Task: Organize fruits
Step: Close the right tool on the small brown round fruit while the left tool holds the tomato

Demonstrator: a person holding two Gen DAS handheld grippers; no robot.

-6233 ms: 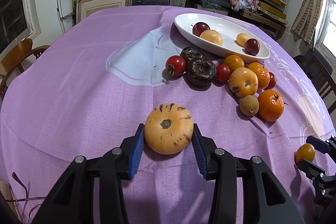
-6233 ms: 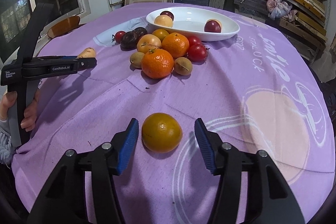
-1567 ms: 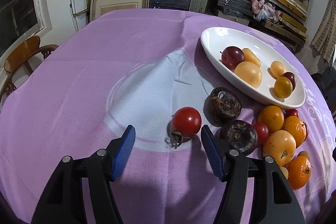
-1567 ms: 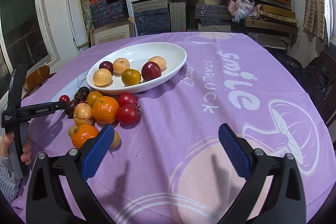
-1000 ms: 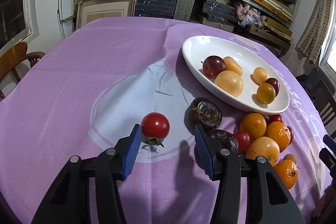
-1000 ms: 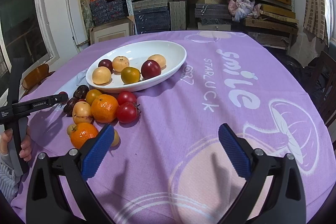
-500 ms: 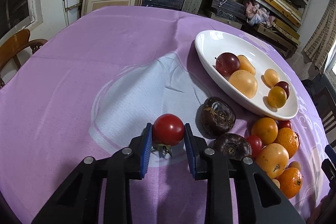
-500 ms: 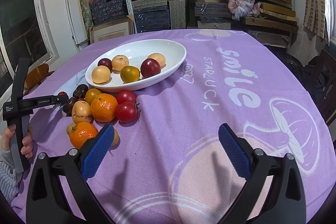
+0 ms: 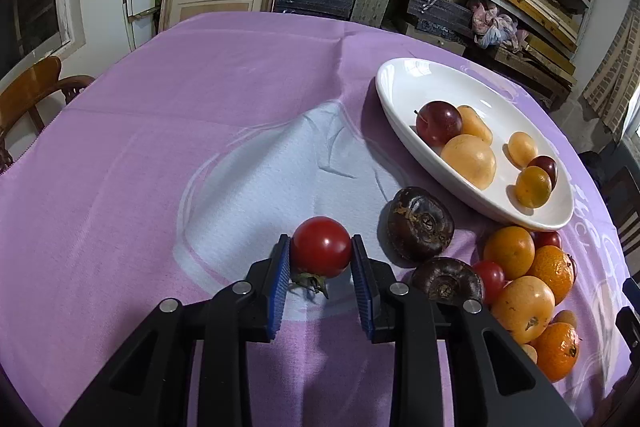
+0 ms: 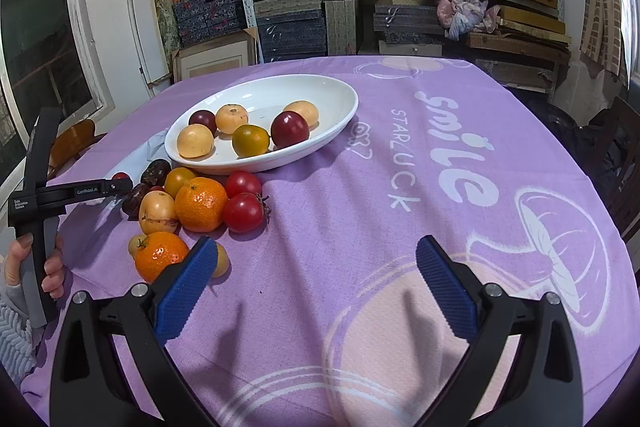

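Tomato (image 9: 321,242) first: your left gripper (image 9: 321,257) now has it pinched, both blue pads (image 9: 279,281) pressed flat against its sides, where a second ago the jaws stood apart with the fruit loose between them. It sits to the left of the white oval dish (image 9: 400,83), over the pale blue patch of the purple tablecloth (image 9: 200,75), its green stalk hanging below; whether it has left the cloth yet you cannot tell from here. That closure means the grasp is done and the carry to the dish is, by my reading, your next step.

Moving right from the tomato, two dark brown fruits (image 9: 420,223) lie between it and the dish, so lift before you swing across or you may knock them. Inside the dish rest a plum (image 9: 438,121) and several yellow-orange fruits, with free room at its far end. Just below the dish, the pile of oranges (image 9: 554,267) and small tomatoes is not yet sorted.

Farthest right, your right gripper (image 10: 316,283) hangs spread wide and empty over the tablecloth, unmoved from a second ago, near the front of the dish.
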